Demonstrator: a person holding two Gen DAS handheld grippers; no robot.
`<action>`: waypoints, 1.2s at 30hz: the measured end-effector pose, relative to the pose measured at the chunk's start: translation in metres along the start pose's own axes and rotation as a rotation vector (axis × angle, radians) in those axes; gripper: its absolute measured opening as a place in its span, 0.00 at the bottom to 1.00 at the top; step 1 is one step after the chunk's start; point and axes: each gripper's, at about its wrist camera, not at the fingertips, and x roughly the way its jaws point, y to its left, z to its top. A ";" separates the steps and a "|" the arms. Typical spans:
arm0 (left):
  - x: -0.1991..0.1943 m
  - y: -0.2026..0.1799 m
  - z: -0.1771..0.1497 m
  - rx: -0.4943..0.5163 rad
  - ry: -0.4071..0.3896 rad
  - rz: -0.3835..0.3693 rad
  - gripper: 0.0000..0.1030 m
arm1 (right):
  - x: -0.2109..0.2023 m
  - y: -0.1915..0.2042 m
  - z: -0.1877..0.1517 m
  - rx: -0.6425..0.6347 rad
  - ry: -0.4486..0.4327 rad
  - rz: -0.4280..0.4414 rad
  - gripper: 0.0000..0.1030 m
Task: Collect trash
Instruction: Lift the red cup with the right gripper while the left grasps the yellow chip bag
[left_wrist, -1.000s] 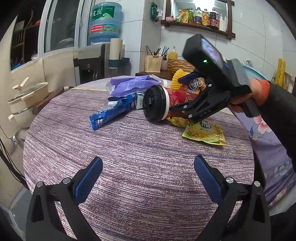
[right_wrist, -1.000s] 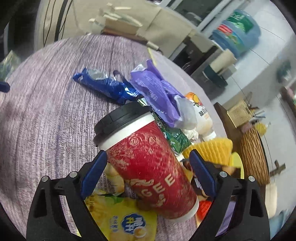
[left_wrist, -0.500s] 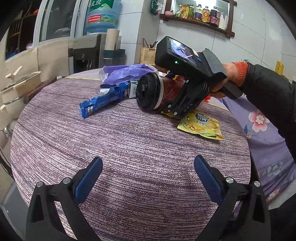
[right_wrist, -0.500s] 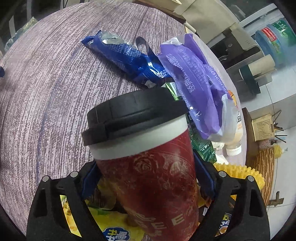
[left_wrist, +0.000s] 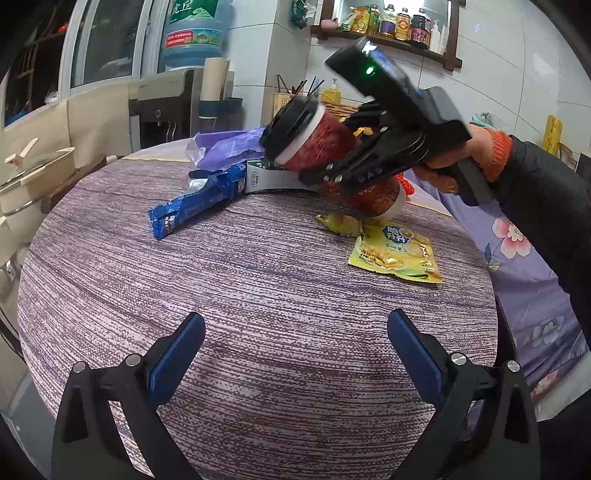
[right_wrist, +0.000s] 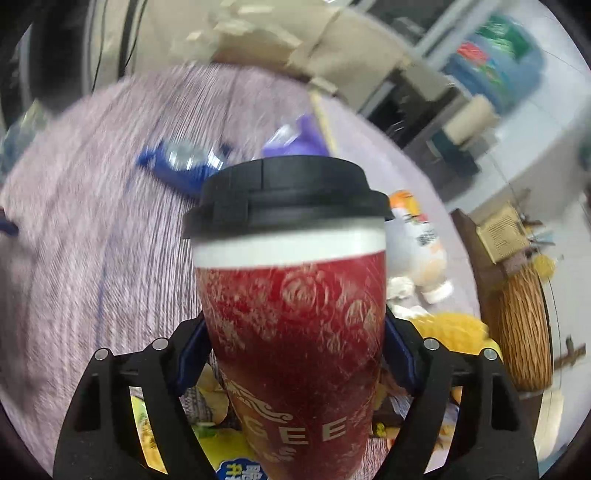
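Worktop (left_wrist: 258, 295) carries the rest of the litter on its far side: purple bag (left_wrist: 229, 146), blue wrapper (left_wrist: 195, 201), yellow packet (left_wrist: 395, 251). Cup (right_wrist: 295, 314), on its side a second ago, is now lifted clear and tilted, clenched in the right tool (right_wrist: 295, 354), ready for binning. Left tool (left_wrist: 295, 354) hangs released, near

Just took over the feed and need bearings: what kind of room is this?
Likely a home kitchen or dining corner: a shelf of sauce bottles on tiled wall, a water dispenser, and a chopstick holder.
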 end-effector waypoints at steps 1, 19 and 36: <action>0.001 -0.001 0.001 0.005 0.001 -0.001 0.95 | -0.007 -0.002 -0.002 0.021 -0.019 -0.007 0.76; 0.035 -0.045 0.031 0.135 0.140 -0.185 0.95 | -0.130 -0.013 -0.079 0.406 -0.291 -0.116 0.76; 0.140 -0.066 0.085 0.184 0.371 -0.216 0.64 | -0.196 0.017 -0.171 0.551 -0.304 -0.255 0.76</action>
